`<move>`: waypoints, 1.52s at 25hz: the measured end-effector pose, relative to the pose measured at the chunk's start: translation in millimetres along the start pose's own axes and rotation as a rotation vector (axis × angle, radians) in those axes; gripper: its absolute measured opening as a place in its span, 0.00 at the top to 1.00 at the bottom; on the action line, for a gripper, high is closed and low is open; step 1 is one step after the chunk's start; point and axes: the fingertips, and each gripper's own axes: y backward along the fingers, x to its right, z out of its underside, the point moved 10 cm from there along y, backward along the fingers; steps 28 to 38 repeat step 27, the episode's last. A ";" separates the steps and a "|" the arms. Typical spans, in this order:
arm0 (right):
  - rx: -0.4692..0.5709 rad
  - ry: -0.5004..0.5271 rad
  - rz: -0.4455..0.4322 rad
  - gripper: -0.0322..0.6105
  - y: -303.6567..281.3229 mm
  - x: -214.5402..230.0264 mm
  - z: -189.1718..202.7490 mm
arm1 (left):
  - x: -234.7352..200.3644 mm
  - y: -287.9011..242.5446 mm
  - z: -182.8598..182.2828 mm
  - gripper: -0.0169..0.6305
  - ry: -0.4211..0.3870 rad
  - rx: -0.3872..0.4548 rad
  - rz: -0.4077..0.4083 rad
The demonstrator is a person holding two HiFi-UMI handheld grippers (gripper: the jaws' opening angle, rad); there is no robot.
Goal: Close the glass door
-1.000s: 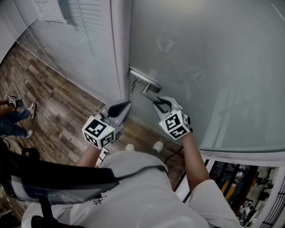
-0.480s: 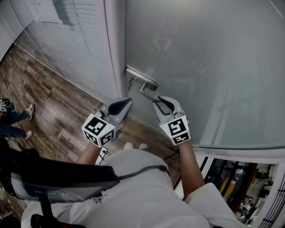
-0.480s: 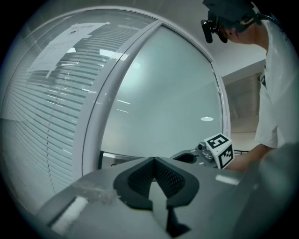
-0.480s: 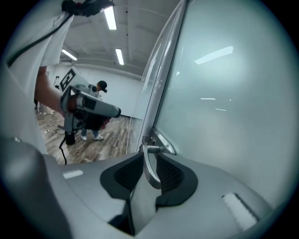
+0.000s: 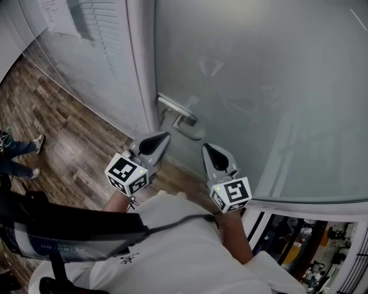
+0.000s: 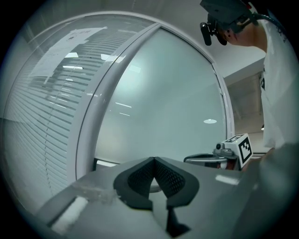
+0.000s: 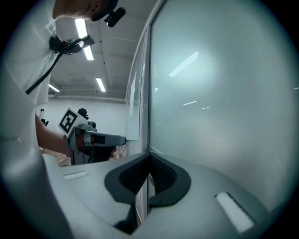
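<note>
The frosted glass door (image 5: 259, 86) fills the upper right of the head view, its edge next to a white post (image 5: 141, 74). A metal lever handle (image 5: 177, 110) sits at that edge. My right gripper (image 5: 210, 150) hangs below and right of the handle, clear of it, jaws shut with nothing between them. My left gripper (image 5: 161, 138) is left of it, below the handle and not touching it, also shut and empty. The left gripper view has shut jaws (image 6: 153, 161) facing the door; the right gripper view has shut jaws (image 7: 149, 157) at the door's edge.
A glass wall with blinds (image 5: 86, 51) and a paper sheet (image 5: 57, 14) stands left of the post. Wooden floor (image 5: 63, 138) lies below it, with a person's legs (image 5: 17, 152) at the far left. Cluttered shelving (image 5: 305, 247) shows at bottom right.
My right gripper has come away from the handle, drawn back toward me, rolled, and its jaws have gone from open to shut. The left gripper has barely shifted.
</note>
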 end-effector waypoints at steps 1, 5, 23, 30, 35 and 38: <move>0.005 0.001 0.003 0.94 1.1 0.0 -1.4 | -0.3 -1.4 -1.0 0.97 0.000 0.000 -0.001; 0.014 -0.005 -0.006 0.94 10.0 3.0 -1.0 | 9.1 -7.5 0.9 0.97 -0.005 -0.006 0.001; 0.014 -0.009 -0.021 0.94 20.5 2.7 -4.1 | 30.5 2.5 1.2 0.97 -0.004 -0.015 -0.017; 0.007 -0.013 -0.025 0.94 19.9 -5.0 -4.9 | 31.2 9.5 -1.3 0.96 -0.003 -0.023 -0.011; 0.007 -0.013 -0.025 0.94 19.9 -5.0 -4.9 | 31.2 9.5 -1.3 0.96 -0.003 -0.023 -0.011; 0.007 -0.013 -0.025 0.94 19.9 -5.0 -4.9 | 31.2 9.5 -1.3 0.96 -0.003 -0.023 -0.011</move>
